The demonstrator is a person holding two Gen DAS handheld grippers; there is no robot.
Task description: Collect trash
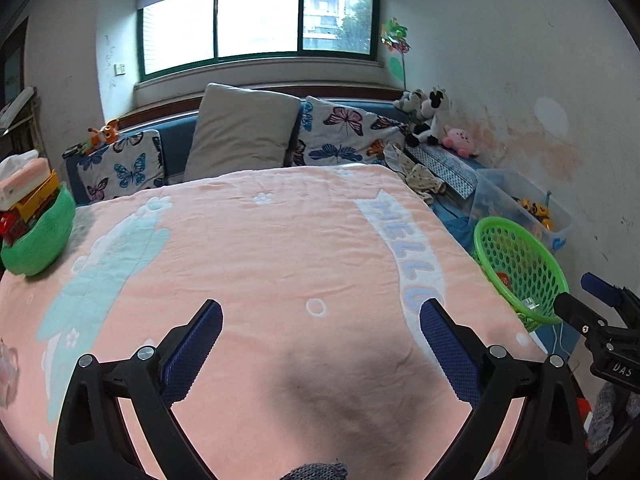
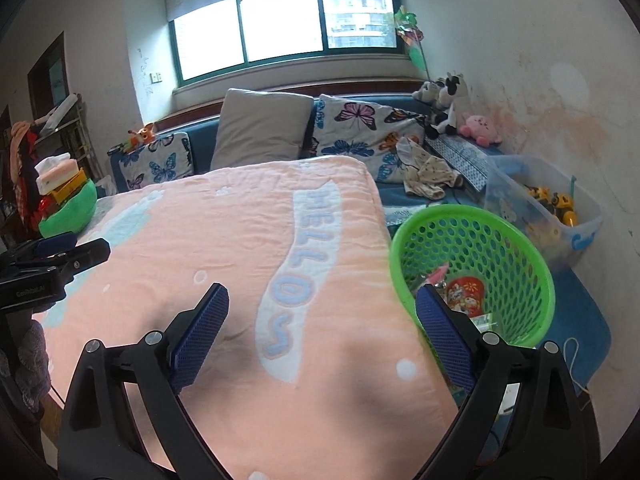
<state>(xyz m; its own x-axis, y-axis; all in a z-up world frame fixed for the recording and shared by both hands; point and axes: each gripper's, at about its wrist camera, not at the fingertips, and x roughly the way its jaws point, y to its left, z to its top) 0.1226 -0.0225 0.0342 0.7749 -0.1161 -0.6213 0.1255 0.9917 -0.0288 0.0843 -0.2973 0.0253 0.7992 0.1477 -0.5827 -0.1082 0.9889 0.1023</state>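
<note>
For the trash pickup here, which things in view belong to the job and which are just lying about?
Job:
- green basket
- wrappers inside it
- left gripper and right gripper, both empty with jaws open

Lying about:
- pink blanket
- butterfly pillows
- plush toys
- clear toy bin
- tissue box

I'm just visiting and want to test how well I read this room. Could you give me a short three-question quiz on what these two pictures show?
1. True or false: the left tool and the right tool both stand open with nothing between their pads.
2. Where does the green basket sit? A) on top of the pink blanket; B) beside the blanket's right edge, lower down; C) on the windowsill.
3. Fill in: the basket already holds wrappers, one a ____ packet with a printed pattern.

Key: 1 true. 2 B. 3 red.
</note>
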